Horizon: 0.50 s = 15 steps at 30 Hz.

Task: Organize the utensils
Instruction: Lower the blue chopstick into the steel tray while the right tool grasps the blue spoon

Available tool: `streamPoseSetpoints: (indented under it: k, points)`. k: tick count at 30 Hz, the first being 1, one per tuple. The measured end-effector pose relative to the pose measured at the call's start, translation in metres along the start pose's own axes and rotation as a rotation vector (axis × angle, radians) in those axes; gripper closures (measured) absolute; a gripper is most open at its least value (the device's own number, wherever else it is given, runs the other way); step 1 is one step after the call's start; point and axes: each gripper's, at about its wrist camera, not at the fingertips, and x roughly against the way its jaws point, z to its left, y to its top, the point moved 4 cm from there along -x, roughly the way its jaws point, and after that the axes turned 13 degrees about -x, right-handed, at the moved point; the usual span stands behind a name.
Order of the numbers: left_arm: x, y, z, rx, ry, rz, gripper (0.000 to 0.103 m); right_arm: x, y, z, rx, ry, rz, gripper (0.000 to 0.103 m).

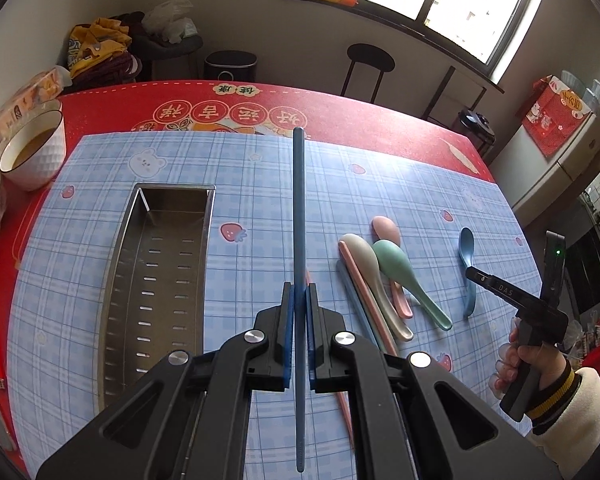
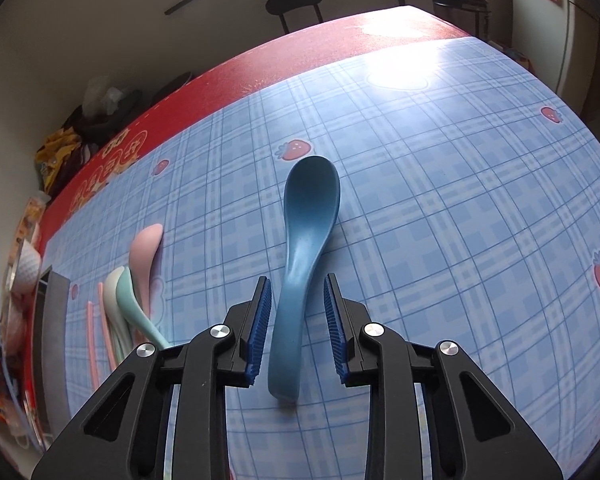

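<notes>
Four spoons lie on the bench [image 1: 228, 160]: pink [image 1: 386, 229], white [image 1: 364, 252], green [image 1: 396, 266] bunched together, and a blue spoon [image 2: 300, 256] apart. Beside the bunch, a pink chopstick [image 1: 364, 292]; others underneath are partly hidden and hard to count. One blue chopstick [image 1: 299, 208], thin and straight, is pinched in the left tongs [image 1: 299, 320], lifted beside the slotted steel tray [image 1: 160, 280]. Right tongs [image 2: 298, 320] stand spread, ribbed pads either side of the blue spoon's smooth plastic handle, not touching.

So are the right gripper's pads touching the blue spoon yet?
Apart. The right wrist view shows the blue spoon handle between the right gripper pads, with tablecloth visible in a gap on both sides.
</notes>
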Motion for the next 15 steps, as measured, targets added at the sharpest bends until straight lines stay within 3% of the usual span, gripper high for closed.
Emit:
streamPoseSetpoints:
  k: [10,15]
  points:
    - [0.005,0.001,0.013,0.007,-0.001,0.006,0.098,-0.016,-0.002,0.012,-0.007,-0.032,0.027,0.091]
    - [0.010,-0.002,0.019,0.014,0.006,0.018,0.098,-0.017,-0.004,0.016,-0.007,-0.033,0.035,0.091]
